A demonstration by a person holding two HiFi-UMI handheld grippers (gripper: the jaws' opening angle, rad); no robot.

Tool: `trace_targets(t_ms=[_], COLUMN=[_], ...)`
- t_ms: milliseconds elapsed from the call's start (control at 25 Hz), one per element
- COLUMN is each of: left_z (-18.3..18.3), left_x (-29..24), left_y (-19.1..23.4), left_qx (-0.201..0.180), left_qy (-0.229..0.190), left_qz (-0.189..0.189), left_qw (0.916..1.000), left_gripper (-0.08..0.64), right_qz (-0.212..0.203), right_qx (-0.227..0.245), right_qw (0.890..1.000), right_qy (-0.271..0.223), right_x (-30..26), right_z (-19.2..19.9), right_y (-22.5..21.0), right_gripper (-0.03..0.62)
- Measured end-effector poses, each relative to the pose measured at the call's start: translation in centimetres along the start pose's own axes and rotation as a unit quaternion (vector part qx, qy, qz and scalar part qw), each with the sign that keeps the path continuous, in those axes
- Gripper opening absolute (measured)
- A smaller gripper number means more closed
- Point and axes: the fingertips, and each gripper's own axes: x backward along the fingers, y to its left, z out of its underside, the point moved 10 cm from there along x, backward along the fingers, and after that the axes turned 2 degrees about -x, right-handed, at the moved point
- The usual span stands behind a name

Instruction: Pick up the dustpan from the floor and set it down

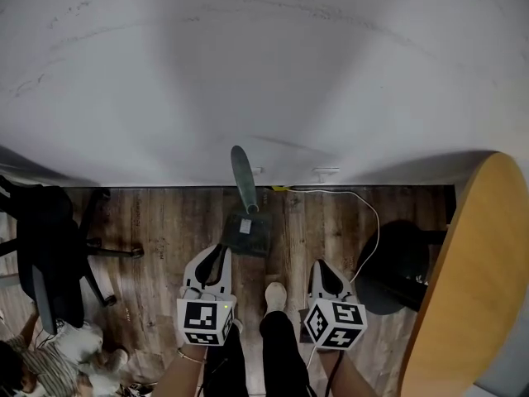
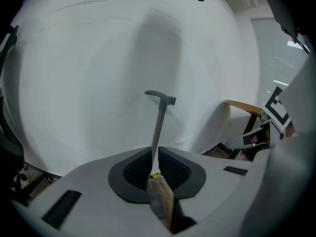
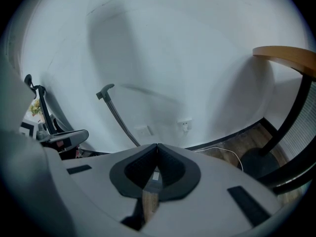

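Note:
The dustpan (image 1: 248,234) stands upright on the wooden floor by the white wall, its long dark handle (image 1: 243,174) leaning toward the wall. My left gripper (image 1: 213,259) hovers just short of the pan, to its left. It is shut and holds nothing. In the left gripper view the handle (image 2: 159,125) rises beyond the left gripper's (image 2: 153,154) closed tips, well apart from them. My right gripper (image 1: 324,275) hangs to the right of the pan, also shut and empty. From the right gripper view the handle (image 3: 118,115) leans at the left, past my right gripper (image 3: 157,147).
A black office chair (image 1: 45,238) stands at the left, with a seated person (image 1: 50,362) below it. A round wooden table (image 1: 475,279) with a black base (image 1: 397,263) fills the right. A white cable (image 1: 364,209) runs from the wall sockets (image 1: 325,172). My shoe (image 1: 275,294) is between the grippers.

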Motion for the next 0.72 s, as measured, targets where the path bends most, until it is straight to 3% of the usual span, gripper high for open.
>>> trace_targets(t_ms=[120, 240, 520, 720], left_z=[0.0, -0.1, -0.5, -0.8], left_x=[-1.1, -2.0, -4.5, -6.2], left_y=[-0.2, -0.5, -0.8, -0.6], left_qx=[-0.005, -0.012, -0.019, -0.018], left_qy=[0.002, 0.004, -0.004, -0.010], left_qz=[0.006, 0.015, 0.025, 0.015], left_qw=[1.0000, 0.9998, 0.9995, 0.9997], left_gripper=[0.112, 0.122, 0.220, 0.229], right_qz=[0.004, 0.008, 0.014, 0.018], right_qx=[-0.004, -0.008, -0.015, -0.019], right_qw=[1.000, 1.000, 1.000, 1.000], right_qy=[0.003, 0.006, 0.013, 0.016], right_x=[-0.1, 0.0, -0.1, -0.2], right_z=[0.2, 0.4, 0.4, 0.4], right_y=[-0.6, -1.2, -2.2, -2.9], right_gripper=[0.032, 0.032, 0.032, 0.032])
